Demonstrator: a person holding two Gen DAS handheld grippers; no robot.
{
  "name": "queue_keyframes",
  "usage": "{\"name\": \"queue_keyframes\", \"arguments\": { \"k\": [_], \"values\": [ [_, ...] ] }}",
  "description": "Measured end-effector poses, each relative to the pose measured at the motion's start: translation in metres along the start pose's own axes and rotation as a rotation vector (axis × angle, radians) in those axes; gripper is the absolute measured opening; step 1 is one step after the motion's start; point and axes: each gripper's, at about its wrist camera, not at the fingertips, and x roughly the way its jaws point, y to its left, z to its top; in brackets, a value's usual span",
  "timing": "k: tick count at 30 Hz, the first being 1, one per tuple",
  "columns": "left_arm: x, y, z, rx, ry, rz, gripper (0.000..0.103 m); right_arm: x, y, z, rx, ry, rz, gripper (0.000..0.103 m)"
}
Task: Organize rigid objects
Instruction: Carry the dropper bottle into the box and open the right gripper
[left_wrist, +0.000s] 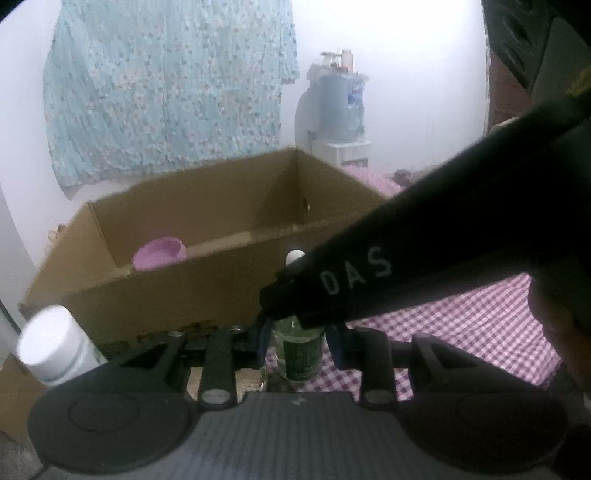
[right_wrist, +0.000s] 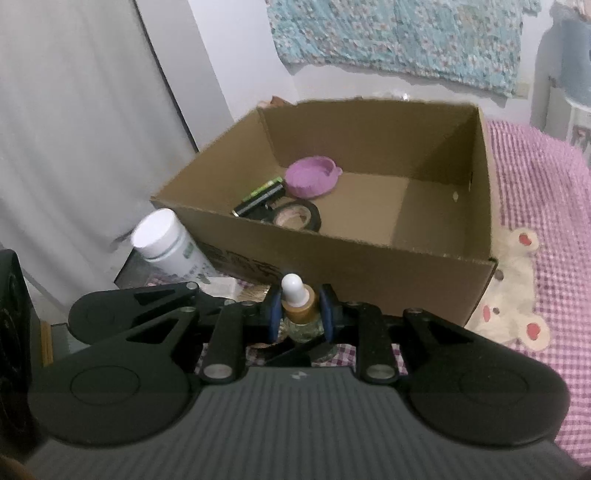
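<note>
Fingers (right_wrist: 273, 314) of the right gripper (right_wrist: 300, 314) pinched the amber collar of a small dropper bottle (right_wrist: 297, 308), white bulb up, glass body partly hidden below the blue pads. The left gripper (left_wrist: 301, 345) had its fingers (left_wrist: 263, 341) closed on the lower body of the same bottle, seen as green glass with a label too blurred to read; its top was mostly covered by the right gripper's black body marked "DAS", only the white bulb peeking out. The bottle stood just in front of an open cardboard box (right_wrist: 369, 254) on a pink checked bedspread (right_wrist: 546, 206). Inside the box lay a purple dish (right_wrist: 313, 176), a roll of black tape (right_wrist: 297, 216) and a dark tube with a green end (right_wrist: 260, 195), its far part hidden behind the dish and tape. A white-capped jar (right_wrist: 164, 240) lay tilted at the box's left corner, its base cut off by the gripper. A plush toy (right_wrist: 517, 291) sat against the box's right corner.
</note>
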Motion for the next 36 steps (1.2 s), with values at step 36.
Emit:
{"name": "queue_keyframes", "arguments": {
  "k": [36],
  "values": [
    [0.120,0.089,0.073,-0.229,0.272,-0.036,0.033,0.097,-0.043,0.116,0.049,0.201,0.105,0.020]
  ]
}}
